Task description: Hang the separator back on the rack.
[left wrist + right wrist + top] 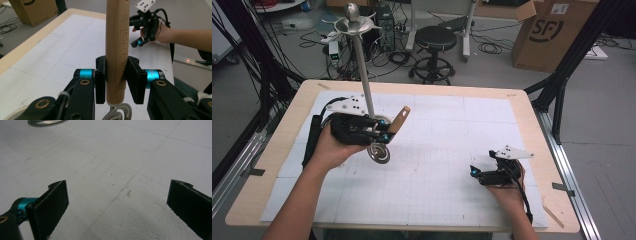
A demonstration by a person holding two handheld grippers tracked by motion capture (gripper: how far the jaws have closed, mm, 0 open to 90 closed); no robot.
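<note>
My left gripper (384, 132) is at the left middle of the white mat, shut on a wooden handle (400, 119) that slants up and to the right. The left gripper view shows that handle (116, 50), stamped KITCHEN TOOL, upright and clamped between the two black jaws. Bent metal wire (119, 112) leaves its lower end. Below the gripper in the high view hangs the tool's round metal head (378, 153), close to the mat. My right gripper (473, 172) rests low at the right front of the mat. Its jaws (117, 205) stand wide open over bare mat.
A tall metal stand (362, 70) with a dish and ball on top rises just behind my left gripper. The white gridded mat (447, 130) covers a wooden table (282, 135). A round metal rim (46, 122) lies far ahead of the right gripper. Stool, boxes and cables are on the floor behind.
</note>
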